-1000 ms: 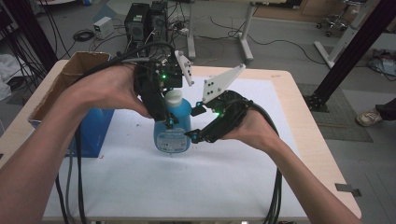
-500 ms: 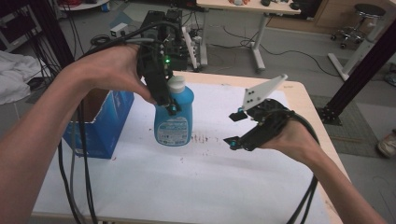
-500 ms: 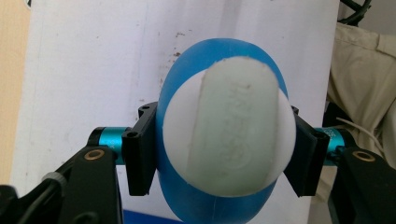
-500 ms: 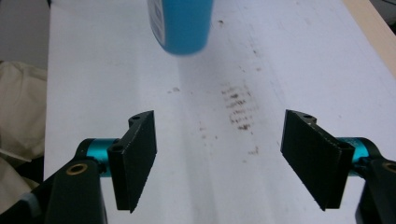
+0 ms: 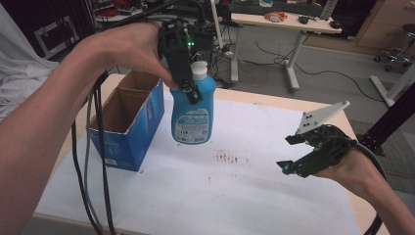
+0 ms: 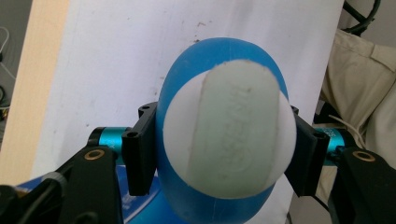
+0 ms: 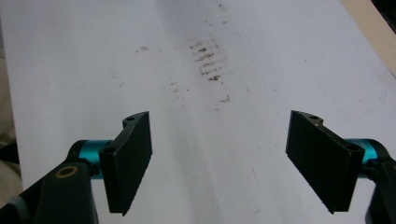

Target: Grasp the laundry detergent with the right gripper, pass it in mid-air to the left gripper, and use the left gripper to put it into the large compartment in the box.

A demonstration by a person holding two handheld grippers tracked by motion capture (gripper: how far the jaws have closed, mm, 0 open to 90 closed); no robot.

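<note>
A blue bottle (image 5: 193,117) with a white cap (image 5: 199,70) hangs upright in the air above the white sheet. My left gripper (image 5: 190,92) comes down from above and is shut on the bottle's upper part. In the left gripper view, the cap (image 6: 229,135) lies between the two black jaws of the left gripper (image 6: 222,156), which press on the bottle's sides. My right gripper (image 5: 285,152) is low over the right side of the table, apart from the bottle. In the right gripper view, the right gripper (image 7: 219,154) has just been opening, with nothing between its jaws.
An open blue cardboard box (image 5: 128,122) stands at the left of the table, close beside the hanging bottle. A white sheet (image 5: 220,196) with dark smudges (image 5: 229,157) covers the tabletop. Black cables (image 5: 95,161) trail down at the left. The table's right edge (image 5: 353,125) is near the right hand.
The left gripper has lifted the bottle off the table. The right gripper has moved away to the right and its jaws have spread wider.
</note>
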